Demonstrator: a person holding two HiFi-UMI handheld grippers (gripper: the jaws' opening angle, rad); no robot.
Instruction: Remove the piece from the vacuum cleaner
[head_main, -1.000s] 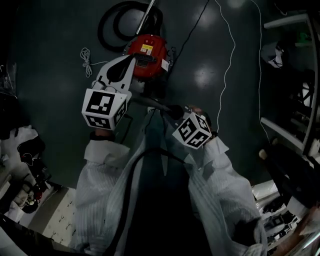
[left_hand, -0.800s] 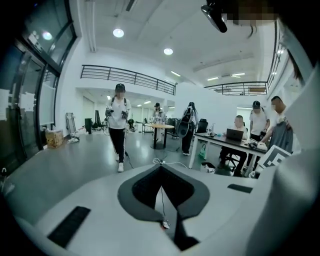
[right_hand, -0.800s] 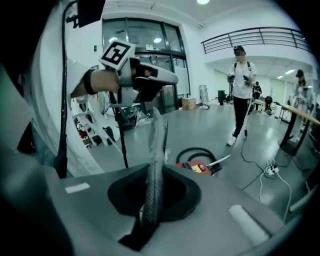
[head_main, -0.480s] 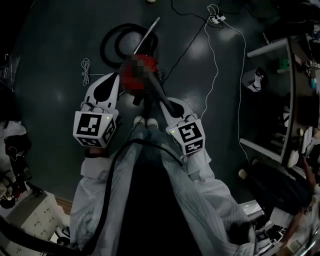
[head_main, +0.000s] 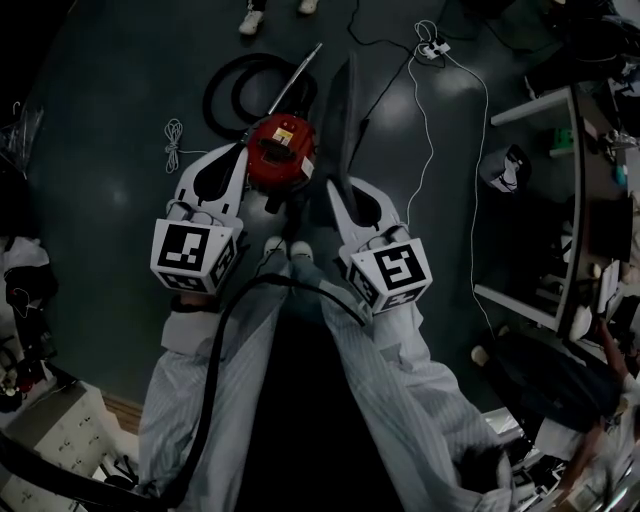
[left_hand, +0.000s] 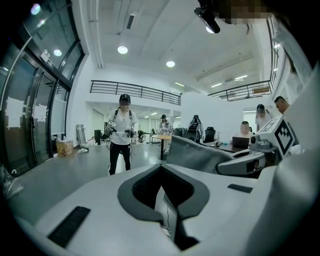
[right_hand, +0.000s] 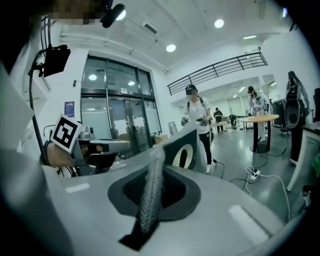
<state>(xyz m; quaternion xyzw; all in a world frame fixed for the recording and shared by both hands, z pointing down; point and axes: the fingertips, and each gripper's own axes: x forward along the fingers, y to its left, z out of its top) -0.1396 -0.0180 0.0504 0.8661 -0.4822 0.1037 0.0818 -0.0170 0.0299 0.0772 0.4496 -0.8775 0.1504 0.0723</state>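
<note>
The piece, a flat dark panel with a mesh edge, is held up off the floor, beside and clear of the red vacuum cleaner. The right gripper is clenched on the panel's near edge. The left gripper, jaws pressed together on nothing, hangs alongside over the cleaner's body.

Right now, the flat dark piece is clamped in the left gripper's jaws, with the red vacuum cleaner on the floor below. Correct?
Wrong gripper: the right gripper is shut on the piece, as the right gripper view shows; the left gripper is shut, empty. The red vacuum cleaner sits on the floor below.
</note>
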